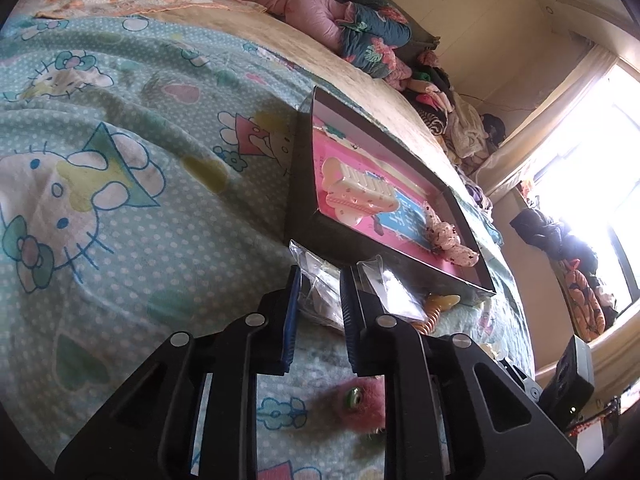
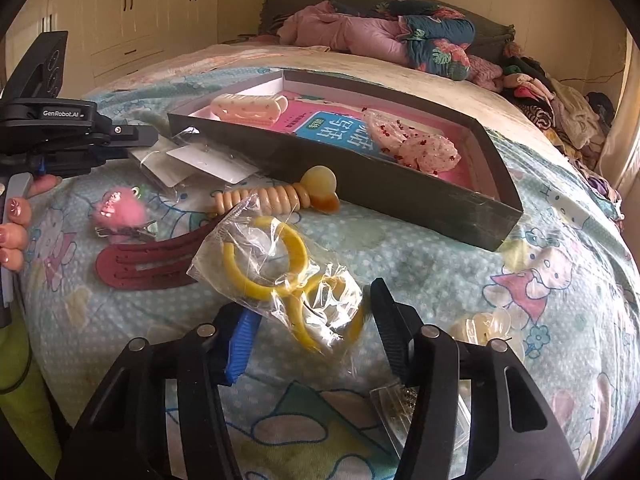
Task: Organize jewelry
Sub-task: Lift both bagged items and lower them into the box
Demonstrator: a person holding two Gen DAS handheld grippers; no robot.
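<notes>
Your left gripper [image 1: 318, 294] has its fingers clamped on a clear packet [image 1: 316, 280], bottom centre, just beside the box [image 1: 304, 200]. Your right gripper [image 2: 308, 328] sits half-open around the bag of yellow hoops [image 2: 280, 272] on the bed [image 2: 440, 280], pads not quite touching.

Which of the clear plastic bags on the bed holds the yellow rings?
The crinkled bag of yellow rings, lying between the right gripper fingers. The other clear bags near the box hold flat white cards.
</notes>
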